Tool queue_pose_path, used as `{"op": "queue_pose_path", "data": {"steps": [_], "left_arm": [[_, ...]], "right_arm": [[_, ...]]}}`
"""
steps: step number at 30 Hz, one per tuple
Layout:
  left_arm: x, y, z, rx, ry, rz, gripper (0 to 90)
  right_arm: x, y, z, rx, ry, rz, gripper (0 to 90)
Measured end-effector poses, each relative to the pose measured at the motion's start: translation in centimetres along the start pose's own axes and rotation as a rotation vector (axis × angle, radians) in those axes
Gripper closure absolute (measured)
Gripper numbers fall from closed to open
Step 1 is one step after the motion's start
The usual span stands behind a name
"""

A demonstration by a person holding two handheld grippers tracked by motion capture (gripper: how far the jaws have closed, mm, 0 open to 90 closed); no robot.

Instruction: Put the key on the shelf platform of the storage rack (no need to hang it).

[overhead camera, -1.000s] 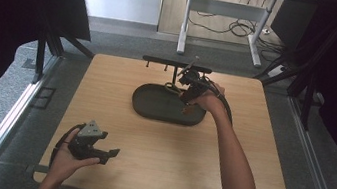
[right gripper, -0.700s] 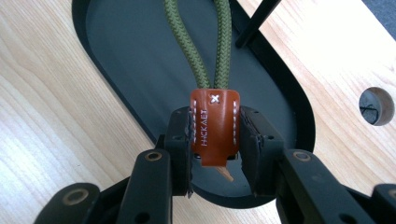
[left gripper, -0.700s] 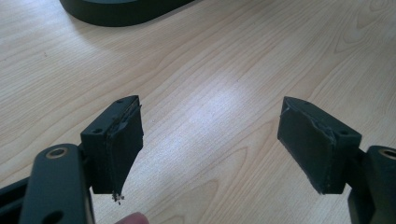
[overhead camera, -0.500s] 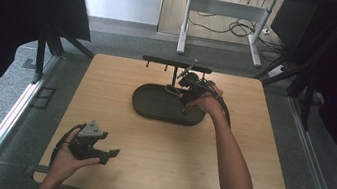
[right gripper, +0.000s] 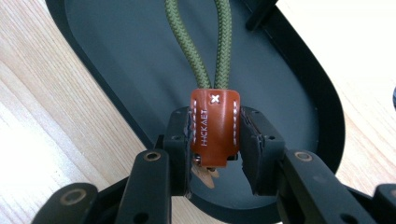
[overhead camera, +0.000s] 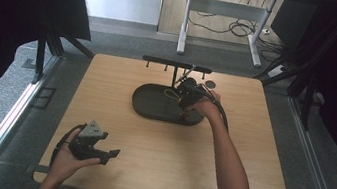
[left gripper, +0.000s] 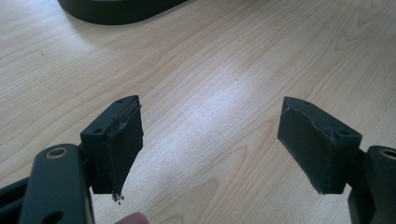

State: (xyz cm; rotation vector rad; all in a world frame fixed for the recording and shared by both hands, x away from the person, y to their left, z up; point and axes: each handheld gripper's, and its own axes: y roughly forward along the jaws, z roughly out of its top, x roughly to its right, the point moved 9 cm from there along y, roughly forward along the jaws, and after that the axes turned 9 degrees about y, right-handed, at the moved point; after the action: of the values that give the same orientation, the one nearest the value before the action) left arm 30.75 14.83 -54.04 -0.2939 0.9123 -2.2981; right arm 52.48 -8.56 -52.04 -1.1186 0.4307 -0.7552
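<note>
While the left hand-held gripper [overhead camera: 112, 154] idles wide open over the desk [overhead camera: 117, 117], the right hand-held gripper [right gripper: 215, 154] clamps the leather tag [right gripper: 215, 128] of a cord loop [right gripper: 201, 42] above the tray [overhead camera: 147, 104]; setting it down looks next, calling for a gentle lowering and release.

The leather tab [right gripper: 215, 127] is reddish-brown with white stitching and white lettering; its cord loop [right gripper: 201, 44] is olive green with a braided weave; the tray [right gripper: 116, 60] is matt black; the table [left gripper: 210, 84] is pale wood grain
</note>
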Motion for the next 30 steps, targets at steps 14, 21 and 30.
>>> {"op": "queue_pose_path", "data": {"steps": [14,21,30], "left_arm": [[0.1,0.1,0.0,-0.003,0.000,0.000,22.6],[0.3,0.2,0.1,-0.002,0.003,-0.004,22.6],[0.4,0.5,0.1,-0.011,0.011,-0.005,22.6]], "right_arm": [[-0.2,0.5,-0.8,-0.007,0.008,0.023,56.8],[-0.4,-0.4,-0.9,0.036,0.034,0.009,49.1],[-1.0,-2.8,-1.8,0.126,0.066,0.055,46.9]]}}
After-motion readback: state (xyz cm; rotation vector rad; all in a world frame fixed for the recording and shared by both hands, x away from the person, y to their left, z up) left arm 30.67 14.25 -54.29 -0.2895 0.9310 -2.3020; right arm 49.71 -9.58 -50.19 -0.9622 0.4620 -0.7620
